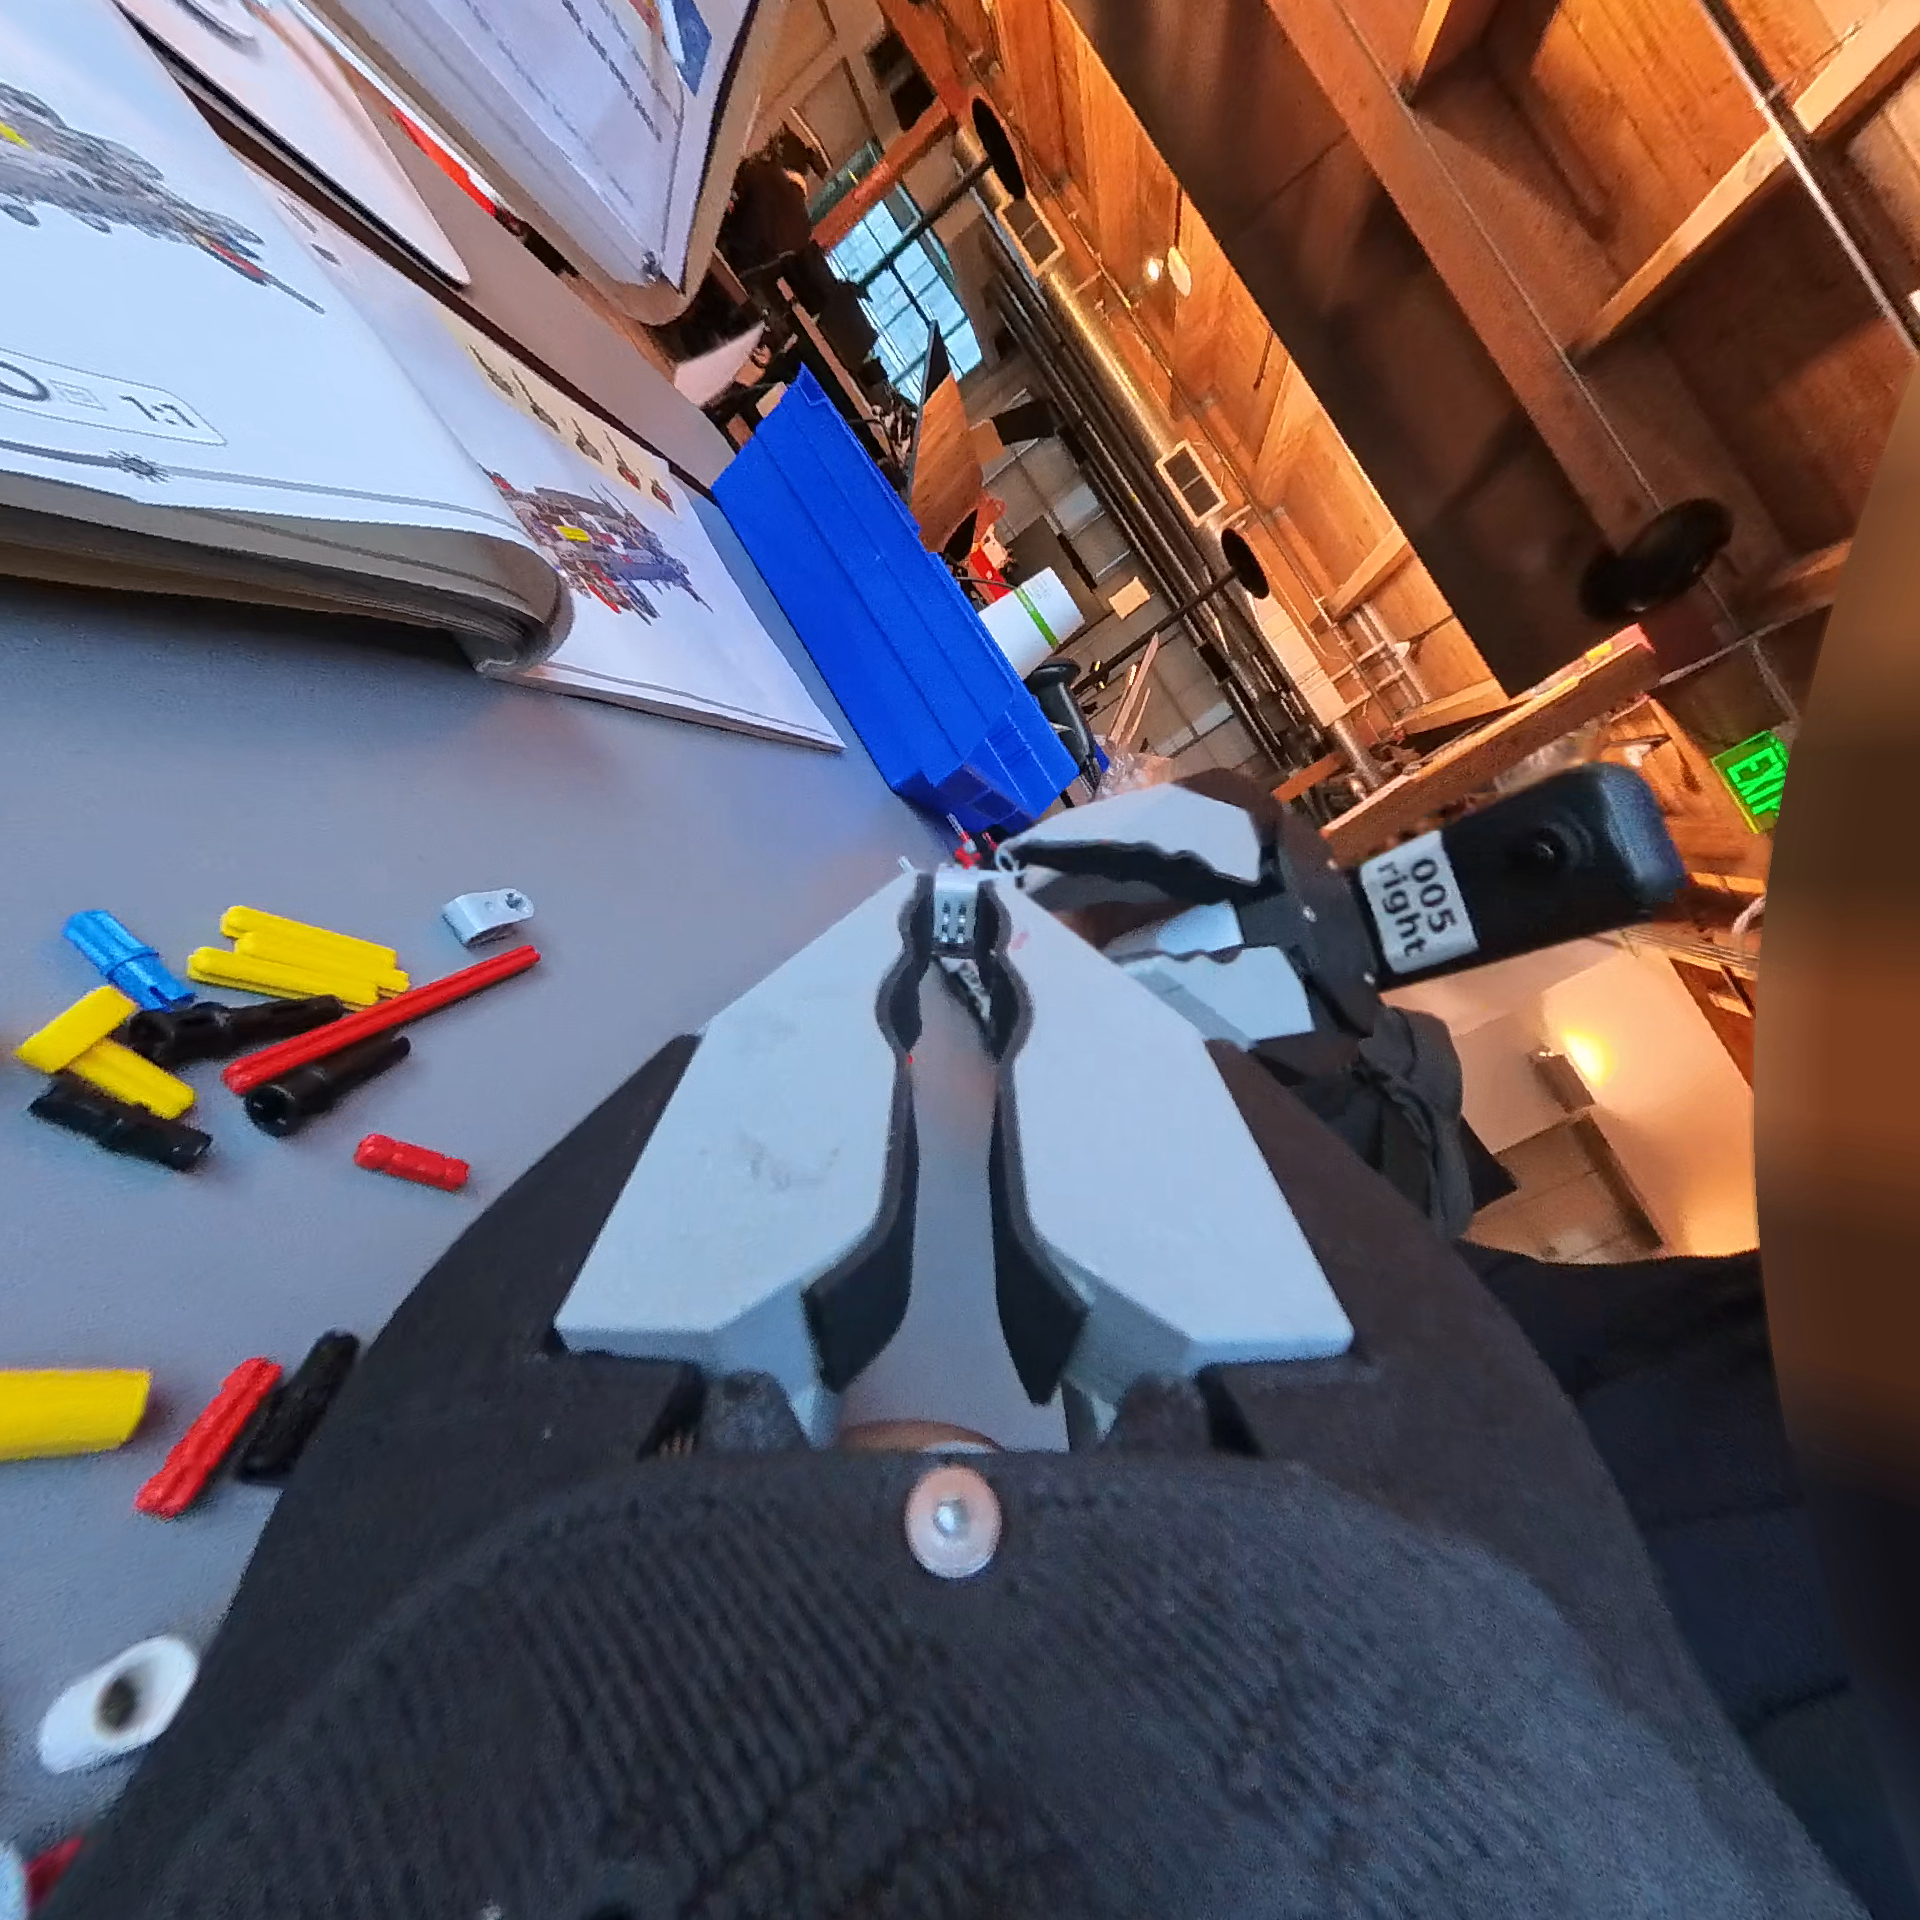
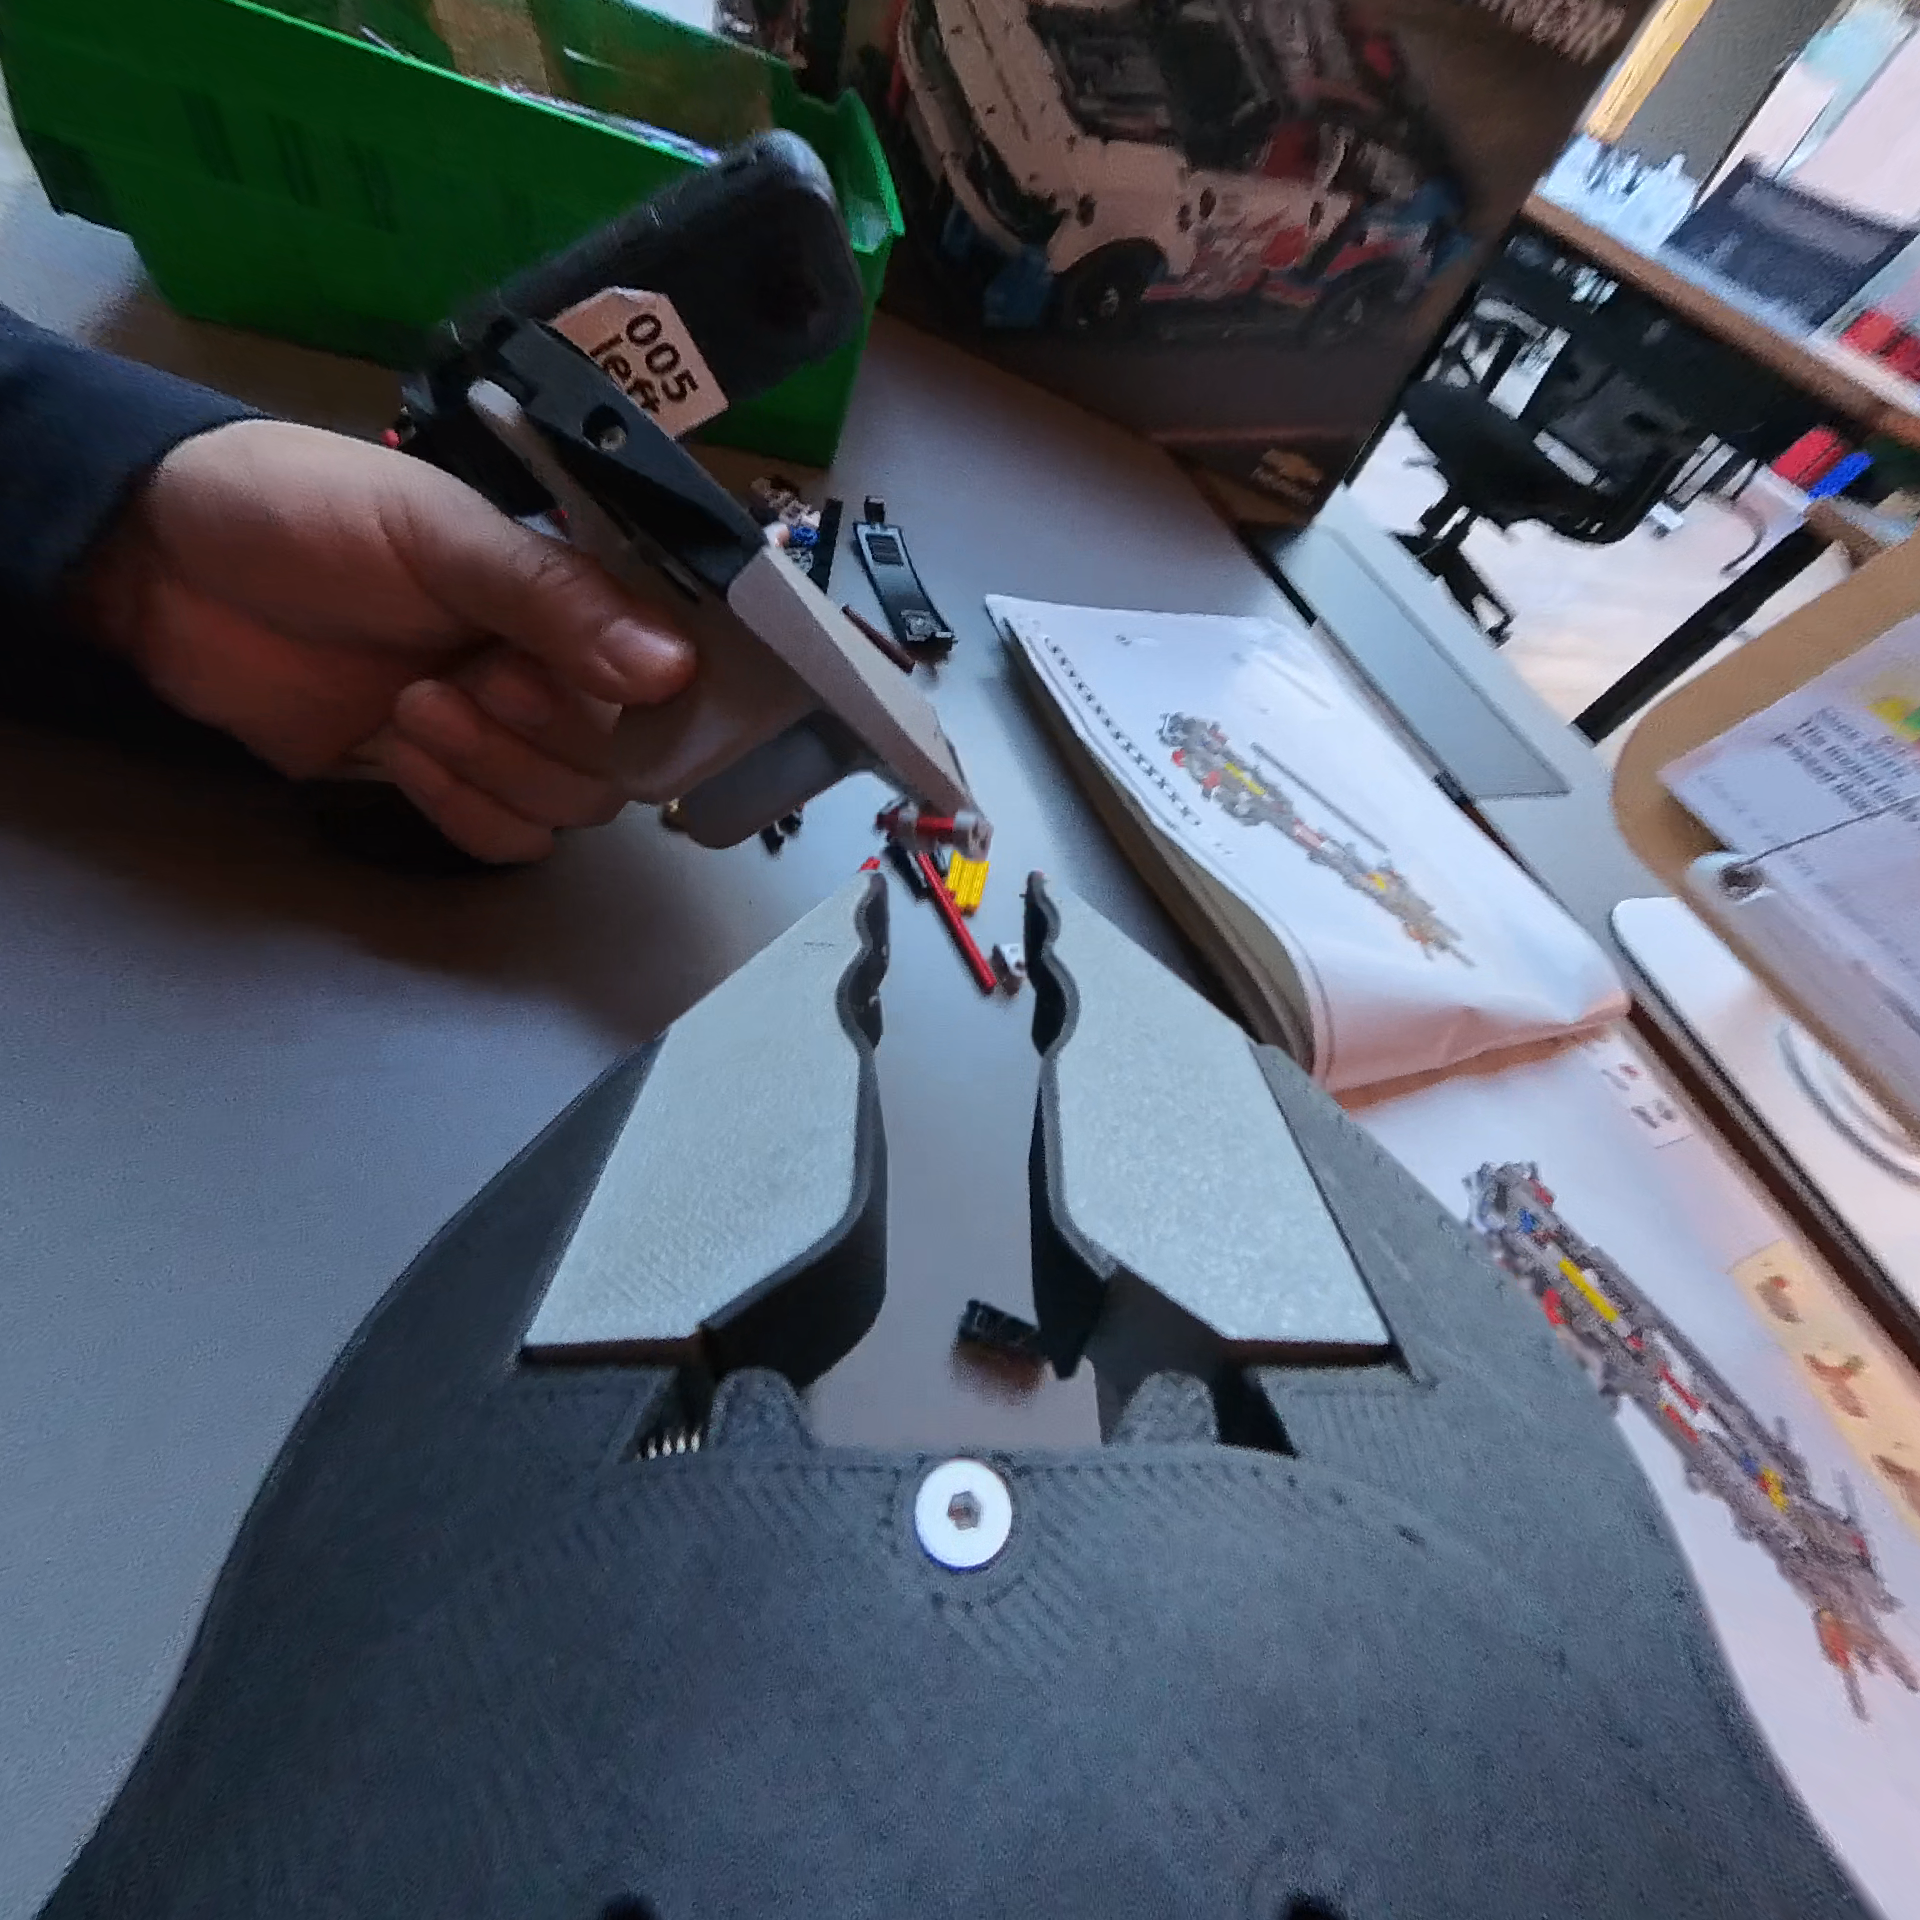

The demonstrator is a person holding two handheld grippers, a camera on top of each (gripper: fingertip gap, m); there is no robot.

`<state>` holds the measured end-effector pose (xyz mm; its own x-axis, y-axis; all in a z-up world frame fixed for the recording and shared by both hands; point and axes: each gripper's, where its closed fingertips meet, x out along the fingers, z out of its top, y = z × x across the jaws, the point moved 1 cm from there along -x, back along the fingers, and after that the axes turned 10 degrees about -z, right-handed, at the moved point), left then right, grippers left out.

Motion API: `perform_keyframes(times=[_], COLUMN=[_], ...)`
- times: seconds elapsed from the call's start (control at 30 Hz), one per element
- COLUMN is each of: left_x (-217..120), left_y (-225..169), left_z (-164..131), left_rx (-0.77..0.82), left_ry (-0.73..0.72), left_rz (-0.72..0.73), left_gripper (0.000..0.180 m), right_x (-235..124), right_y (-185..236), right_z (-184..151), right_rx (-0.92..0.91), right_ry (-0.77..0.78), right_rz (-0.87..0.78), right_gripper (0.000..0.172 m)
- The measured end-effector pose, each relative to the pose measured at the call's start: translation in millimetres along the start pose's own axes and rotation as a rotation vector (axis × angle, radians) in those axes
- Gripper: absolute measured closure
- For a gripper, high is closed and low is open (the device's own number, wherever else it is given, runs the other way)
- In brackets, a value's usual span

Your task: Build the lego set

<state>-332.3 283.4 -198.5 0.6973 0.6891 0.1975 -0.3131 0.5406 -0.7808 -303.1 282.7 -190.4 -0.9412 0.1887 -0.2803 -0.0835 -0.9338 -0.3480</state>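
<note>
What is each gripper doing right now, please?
Left gripper: shut on a small grey-and-red plastic brick assembly.
Right gripper: open, holding nothing.

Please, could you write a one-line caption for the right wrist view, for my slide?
Open right gripper above loose toy building pieces, while the hand-held left gripper grips a small grey-and-red assembly beside an open instruction booklet.

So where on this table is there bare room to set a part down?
Bare grey table lies between the open booklet, the blue bin and the loose pegs. In the right wrist view it is bare below the hand. It is crowded around the pegs and both grippers' tips.
</note>
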Motion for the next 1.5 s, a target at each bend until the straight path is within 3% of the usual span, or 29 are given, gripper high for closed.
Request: perform_keyframes(times=[0.2, 0.5, 1.13, 1.5], left_x=[3.7, 1.4, -0.5, -2.9], left_y=[-3.1, -2.5, -2.0, -3.6], left_z=[-6.1, -3.1, -2.1, 0.2], left_rx=[-0.002, 0.009, 0.063, 0.117], left_ry=[0.017, -0.016, -0.037, -0.061], left_rz=[-0.009, 0.007, 0.054, 0.08], left_gripper=[0.175, 0.175, 0.175, 0.175], right_x=[6.3, 8.8, 14.9, 17.2], right_y=[8.6, 7.2, 8.4, 9.4], right_z=[-1.9, 0.4, -0.4, 2.0], right_rx=[-0.118, -0.085, -0.235, -0.188], right_ry=[0.021, 0.008, 0.042, 0.069], right_rz=[-0.05, -0.089, -0.217, -0.183], right_gripper=[0.156, 0.163, 0.16, 0.161])
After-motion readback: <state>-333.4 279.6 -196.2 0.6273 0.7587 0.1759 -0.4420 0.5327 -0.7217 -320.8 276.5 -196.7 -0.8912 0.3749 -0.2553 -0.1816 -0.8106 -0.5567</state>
